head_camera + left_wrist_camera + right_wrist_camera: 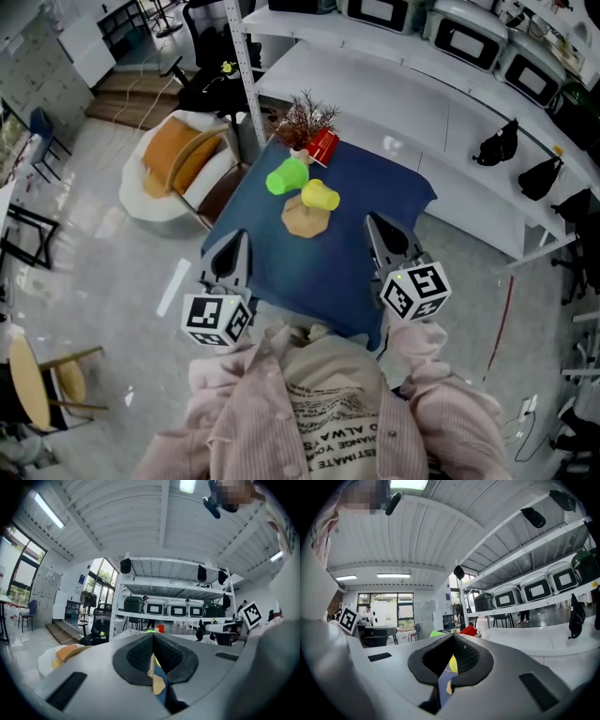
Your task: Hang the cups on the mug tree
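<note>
Last cup apparently pending: with left tongs [241,240] and right tongs [373,224] clenched empty over near edge of blue cloth-covered bench [328,272], and lime-green plastic cup [286,176] and yellow plastic cup [320,195] seemingly hung on wooden mug tree [305,221] toward far edge, open right tongs and reach for red plastic cup [322,146] at far edge.

Bright, even light from ceiling lamp [187,484]; soft shadows; fisheye warp, dark corners.

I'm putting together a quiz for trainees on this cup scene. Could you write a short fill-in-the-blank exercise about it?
1. The tablecloth is ___.
2. The cup farthest from the person, beside the dried twigs, is ___.
3. The left tongs and the right tongs are both ___ and empty.
Missing words: blue; red; shut.
</note>
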A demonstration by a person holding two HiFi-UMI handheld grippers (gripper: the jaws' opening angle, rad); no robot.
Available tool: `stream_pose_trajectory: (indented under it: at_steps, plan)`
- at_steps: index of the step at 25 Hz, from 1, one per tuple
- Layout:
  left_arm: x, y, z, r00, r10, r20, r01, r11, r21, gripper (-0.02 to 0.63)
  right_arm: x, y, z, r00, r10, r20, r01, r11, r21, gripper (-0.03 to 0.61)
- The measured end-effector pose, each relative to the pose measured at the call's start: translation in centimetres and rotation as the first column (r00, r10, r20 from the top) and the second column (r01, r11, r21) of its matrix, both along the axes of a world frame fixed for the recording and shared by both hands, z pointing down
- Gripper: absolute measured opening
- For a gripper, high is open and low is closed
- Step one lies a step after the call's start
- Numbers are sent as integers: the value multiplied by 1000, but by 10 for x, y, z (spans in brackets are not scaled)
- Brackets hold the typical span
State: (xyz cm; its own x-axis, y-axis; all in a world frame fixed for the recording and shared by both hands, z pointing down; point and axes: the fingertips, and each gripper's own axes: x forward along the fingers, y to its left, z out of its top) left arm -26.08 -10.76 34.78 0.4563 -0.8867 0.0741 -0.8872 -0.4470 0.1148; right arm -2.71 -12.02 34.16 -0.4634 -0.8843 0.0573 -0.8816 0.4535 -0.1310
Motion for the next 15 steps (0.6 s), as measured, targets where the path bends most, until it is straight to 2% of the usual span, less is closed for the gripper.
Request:
stream_pose_trajectory:
  at_steps: [15]
  plan:
    - [2,4,0,1000,-4,17,4,1000,-2,-2,7,2,0,1000,27,-2,-27,1000,3,-2]
